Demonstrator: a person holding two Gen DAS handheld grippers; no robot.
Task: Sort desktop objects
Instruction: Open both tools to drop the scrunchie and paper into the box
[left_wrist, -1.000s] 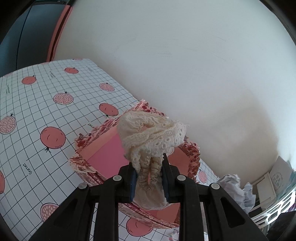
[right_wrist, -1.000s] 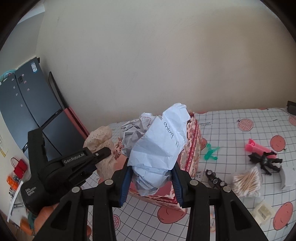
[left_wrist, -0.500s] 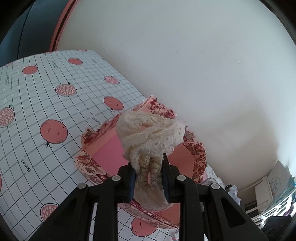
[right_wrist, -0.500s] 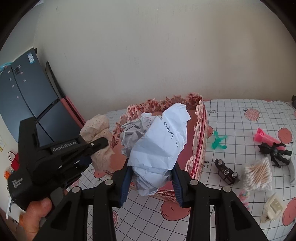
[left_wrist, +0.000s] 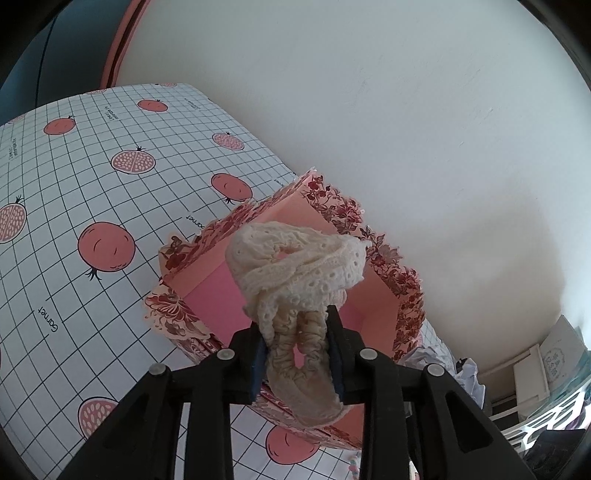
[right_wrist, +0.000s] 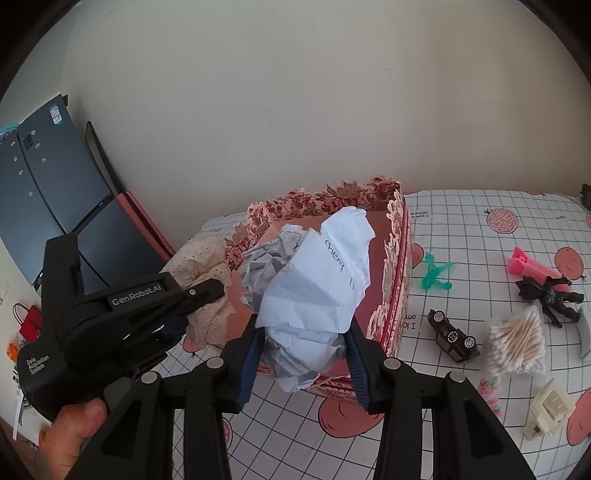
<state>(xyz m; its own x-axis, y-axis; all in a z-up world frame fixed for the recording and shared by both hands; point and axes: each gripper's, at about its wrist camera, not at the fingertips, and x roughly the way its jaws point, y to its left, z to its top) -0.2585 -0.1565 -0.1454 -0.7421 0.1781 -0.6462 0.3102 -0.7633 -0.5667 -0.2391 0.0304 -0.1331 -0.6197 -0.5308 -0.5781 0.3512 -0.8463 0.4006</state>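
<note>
My left gripper (left_wrist: 295, 328) is shut on a cream lace scrunchie (left_wrist: 295, 269) and holds it over the open pink floral box (left_wrist: 406, 288). My right gripper (right_wrist: 303, 339) is shut on a crumpled white paper ball (right_wrist: 317, 288) with handwriting, held above the same box (right_wrist: 395, 266) near its front. The left gripper with the scrunchie (right_wrist: 207, 258) shows in the right wrist view at the box's left edge.
On the pomegranate-print tablecloth (right_wrist: 480, 229) right of the box lie a green figure (right_wrist: 436, 273), a black toy car (right_wrist: 452, 336), a cotton swab bag (right_wrist: 515, 343), a pink item (right_wrist: 532, 266), a black figure (right_wrist: 550, 295) and a cream switch (right_wrist: 546, 410). The wall stands behind.
Both grippers have moved closer over the box, still holding the scrunchie and the paper ball. More of the box's inside shows below them.
</note>
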